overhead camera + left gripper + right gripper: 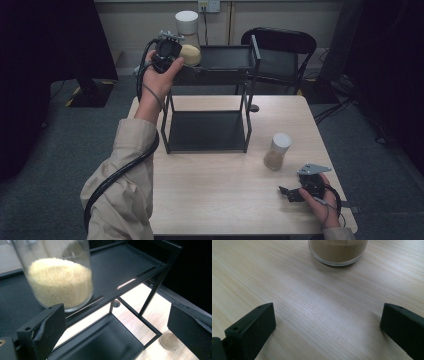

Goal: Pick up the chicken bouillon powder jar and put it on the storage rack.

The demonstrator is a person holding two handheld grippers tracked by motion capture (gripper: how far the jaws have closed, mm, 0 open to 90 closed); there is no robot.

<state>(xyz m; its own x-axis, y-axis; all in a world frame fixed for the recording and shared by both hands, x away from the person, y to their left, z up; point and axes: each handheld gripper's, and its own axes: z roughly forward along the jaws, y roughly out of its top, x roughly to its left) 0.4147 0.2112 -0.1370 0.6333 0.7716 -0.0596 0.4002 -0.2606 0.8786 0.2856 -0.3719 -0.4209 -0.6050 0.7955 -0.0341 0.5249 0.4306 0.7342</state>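
A tall glass jar (188, 39) of pale yellow grain with a white lid stands at the left end of the black rack's top shelf (227, 56). My left gripper (172, 47) is raised beside it, open, with the jar (58, 277) just ahead of its left jaw and nothing between the jaws. A smaller jar (276, 151) of brown powder with a white lid stands on the table right of the rack. My right gripper (295, 192) rests low near the table's front right, open, pointing at that jar's base (338, 251).
The two-level black rack's lower shelf (207, 131) sits on the wooden table (215, 200) at the back middle. A black chair (280, 52) stands behind the table. Dark curtains hang on both sides.
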